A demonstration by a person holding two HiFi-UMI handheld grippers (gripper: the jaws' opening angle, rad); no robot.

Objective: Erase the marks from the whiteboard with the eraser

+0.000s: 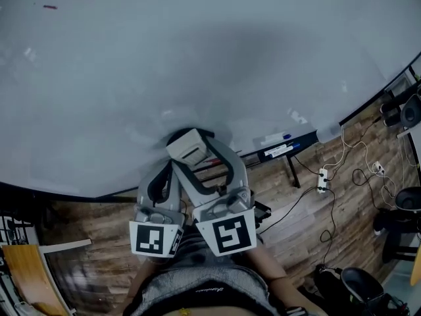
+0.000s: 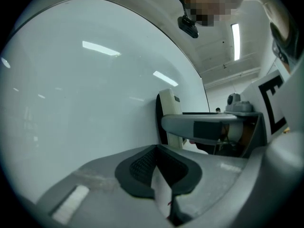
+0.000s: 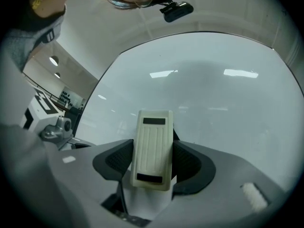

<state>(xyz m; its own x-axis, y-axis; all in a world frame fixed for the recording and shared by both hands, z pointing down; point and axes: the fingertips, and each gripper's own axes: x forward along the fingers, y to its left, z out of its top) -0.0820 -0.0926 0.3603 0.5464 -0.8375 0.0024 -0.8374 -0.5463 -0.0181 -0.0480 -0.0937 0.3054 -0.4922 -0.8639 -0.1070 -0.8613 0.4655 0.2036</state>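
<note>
Head view: whiteboard (image 1: 197, 58) fills the top. One small red mark (image 1: 50, 7) sits far upper left, well apart from both grippers. The right gripper (image 1: 196, 157) holds the eraser (image 1: 189, 145) near the board's lower edge, and the left gripper (image 1: 163, 180) is just beside it, lower left. Marker tray (image 1: 279, 149) is to the right, with a power strip (image 1: 322, 180) on the wooden floor (image 1: 99, 222).

Left gripper view: left gripper (image 2: 159, 167) pads (image 2: 140, 163) are pressed together with nothing between them. This is the only view with the eraser (image 2: 168, 115) edge-on, dark face turned to the whiteboard (image 2: 85, 103) and right at its surface. A right gripper (image 2: 209, 127) finger crosses in front.

Right gripper view: right gripper (image 3: 152, 161) jaws pinch the eraser (image 3: 152, 148) by its long sides, ribbed cream back to camera. The whiteboard (image 3: 218, 103) behind shows light reflections.
</note>
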